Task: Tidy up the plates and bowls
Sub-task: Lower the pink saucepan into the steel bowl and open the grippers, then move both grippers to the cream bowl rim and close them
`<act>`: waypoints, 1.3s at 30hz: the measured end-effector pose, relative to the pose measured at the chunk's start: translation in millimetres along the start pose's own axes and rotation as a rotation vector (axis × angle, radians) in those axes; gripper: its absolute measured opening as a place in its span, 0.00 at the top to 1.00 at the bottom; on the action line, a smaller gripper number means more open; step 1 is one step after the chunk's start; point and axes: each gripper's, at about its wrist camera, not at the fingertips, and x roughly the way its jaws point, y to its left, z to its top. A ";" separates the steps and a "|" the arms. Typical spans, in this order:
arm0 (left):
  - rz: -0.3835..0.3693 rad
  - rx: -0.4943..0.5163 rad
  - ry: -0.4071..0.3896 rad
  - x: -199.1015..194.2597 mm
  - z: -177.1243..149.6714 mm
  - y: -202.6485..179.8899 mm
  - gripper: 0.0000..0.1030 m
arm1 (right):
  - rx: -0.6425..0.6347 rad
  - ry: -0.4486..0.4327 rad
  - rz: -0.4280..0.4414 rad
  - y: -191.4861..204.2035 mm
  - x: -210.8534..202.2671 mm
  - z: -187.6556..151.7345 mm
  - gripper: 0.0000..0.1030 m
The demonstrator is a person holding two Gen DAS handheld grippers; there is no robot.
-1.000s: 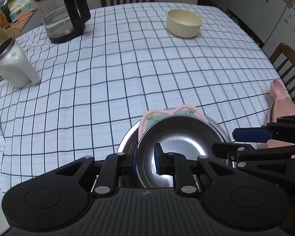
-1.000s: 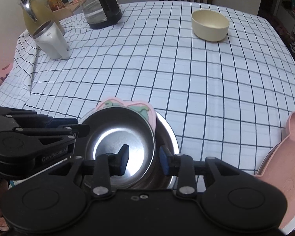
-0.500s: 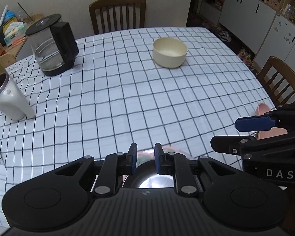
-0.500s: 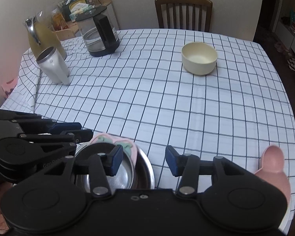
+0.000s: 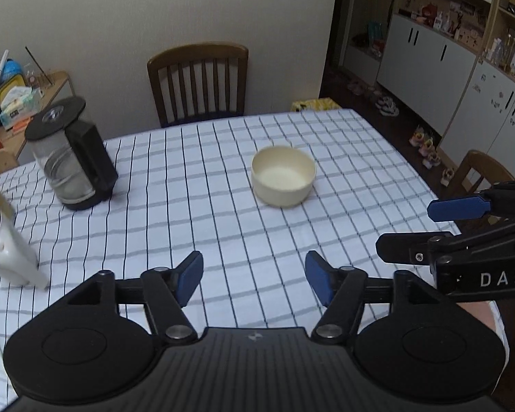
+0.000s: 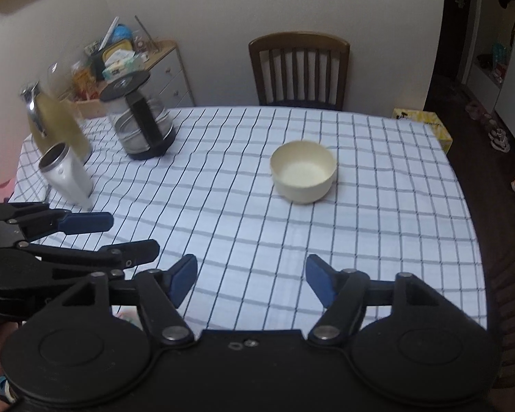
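Cream bowl alone mid-tabletop, both grippers raised and empty.

The cream bowl [image 5: 283, 180] sits upright on the checked tabletop [image 5: 223, 233], toward its far side, well apart from both grippers. The left gripper [image 5: 254, 276] has its 2 blue-padded fingers spread wide, gripping nothing; the right gripper [image 6: 251, 274] is spread likewise and empty. Its side reads "DAS" in the left wrist view. A glass kettle [image 5: 70, 158] and a white mug [image 6: 67, 173] stand at the left; 1 wooden chair [image 6: 298, 70] faces the far edge.
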 end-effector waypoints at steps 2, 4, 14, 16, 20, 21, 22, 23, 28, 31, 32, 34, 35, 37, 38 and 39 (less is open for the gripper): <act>0.002 -0.004 -0.024 6.3 12.2 -2.2 0.29 | 0.004 -0.020 -0.008 -11.4 1.1 11.9 0.23; -0.002 -0.014 -0.036 14.3 23.5 -3.8 0.28 | 0.007 -0.041 -0.016 -22.5 3.2 22.9 0.19; 0.023 -0.057 -0.052 68.2 65.9 -4.2 0.27 | 0.008 -0.112 -0.048 -67.5 34.2 61.3 0.01; 0.035 -0.059 -0.050 81.4 73.6 -3.6 0.27 | 0.011 -0.108 -0.056 -73.9 44.4 66.8 0.01; 0.054 -0.058 -0.039 109.5 87.2 -2.2 0.27 | 0.009 -0.094 -0.066 -82.6 66.4 77.1 0.01; 0.061 -0.053 -0.033 117.1 89.9 -2.3 0.27 | 0.006 -0.090 -0.069 -84.4 72.0 79.6 0.01; 0.070 -0.050 -0.027 124.2 92.1 -2.5 0.27 | 0.004 -0.085 -0.071 -85.7 78.0 81.8 0.01; 0.079 -0.047 -0.020 131.6 94.0 -2.9 0.27 | 0.002 -0.080 -0.072 -87.1 84.0 83.9 0.01; 0.102 -0.049 0.029 166.8 99.7 -1.4 0.27 | -0.008 -0.053 -0.091 -94.0 115.9 92.2 0.01; 0.100 -0.067 0.064 188.3 100.9 3.1 0.27 | -0.013 -0.031 -0.095 -99.1 134.5 96.1 0.01; 0.096 -0.073 0.074 194.9 100.8 4.7 0.27 | -0.014 -0.021 -0.100 -100.7 141.0 97.2 0.03; 0.101 -0.076 0.088 206.2 100.9 5.8 0.27 | -0.012 0.006 -0.103 -104.3 153.9 99.3 0.05; 0.106 -0.076 0.095 211.5 100.7 6.4 0.27 | -0.007 0.018 -0.103 -106.1 159.9 99.7 0.05; 0.113 -0.077 0.114 222.3 100.3 7.5 0.27 | 0.004 0.040 -0.100 -109.2 171.4 100.1 0.06; 0.114 -0.080 0.123 227.5 99.9 8.7 0.27 | 0.008 0.049 -0.103 -110.5 177.1 100.0 0.07; 0.116 -0.081 0.130 232.0 99.5 9.4 0.27 | 0.010 0.058 -0.104 -111.7 182.5 99.6 0.07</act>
